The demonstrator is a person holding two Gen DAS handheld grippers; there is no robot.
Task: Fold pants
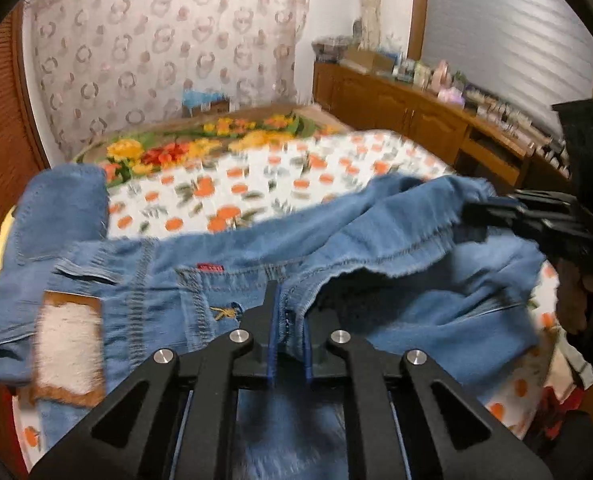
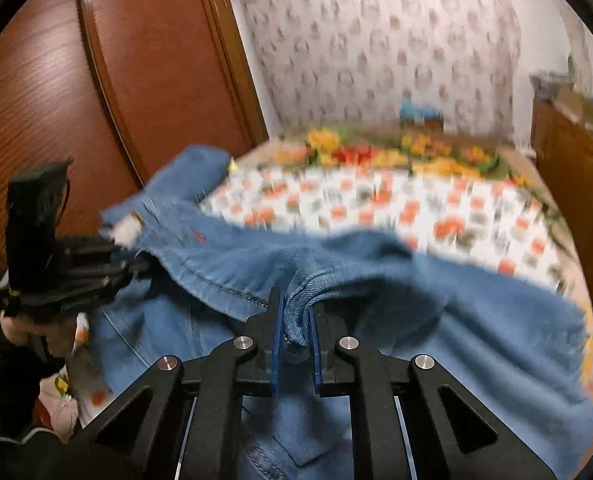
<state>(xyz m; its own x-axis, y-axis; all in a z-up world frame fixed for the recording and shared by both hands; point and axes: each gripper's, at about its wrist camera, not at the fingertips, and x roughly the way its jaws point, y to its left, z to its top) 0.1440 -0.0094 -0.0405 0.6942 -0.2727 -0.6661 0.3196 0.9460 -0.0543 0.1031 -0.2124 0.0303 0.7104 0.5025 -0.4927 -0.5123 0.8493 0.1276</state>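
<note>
- The left gripper (image 1: 289,312), angled down toward the bed, has its jaws clamped on a bunched fold of the blue denim pants (image 1: 376,240) at the waistband, beside a small red tag (image 1: 209,267) and yellow stitching.
- The right gripper (image 2: 296,316), also tilted downward, pinches a gathered ridge of the pants (image 2: 456,320) between its blue pads (image 2: 279,332).
- In the left wrist view the right gripper (image 1: 472,213) reaches in from the right edge at a frayed hem, with a hand (image 1: 574,300) below it.
- In the right wrist view the left gripper (image 2: 144,266) comes in from the left at the waistband, a hand (image 2: 24,326) under its black body.
- The pants hang stretched between the two grippers, just above the bed, with loose denim sagging below; a brown patch with a pale furry centre (image 1: 66,342) shows near the left of the waistband.
- The bed wears a white sheet printed with oranges (image 1: 280,184); a blanket with yellow and red flowers (image 1: 200,144) lies at its far end.
- A patterned lace curtain (image 1: 156,48) covers the far wall.
- A wooden sideboard (image 1: 416,112) crowded with small items runs along the right, under a closed blind (image 1: 508,24).
- A reddish-brown wooden wardrobe (image 2: 96,80) stands on the left.
</note>
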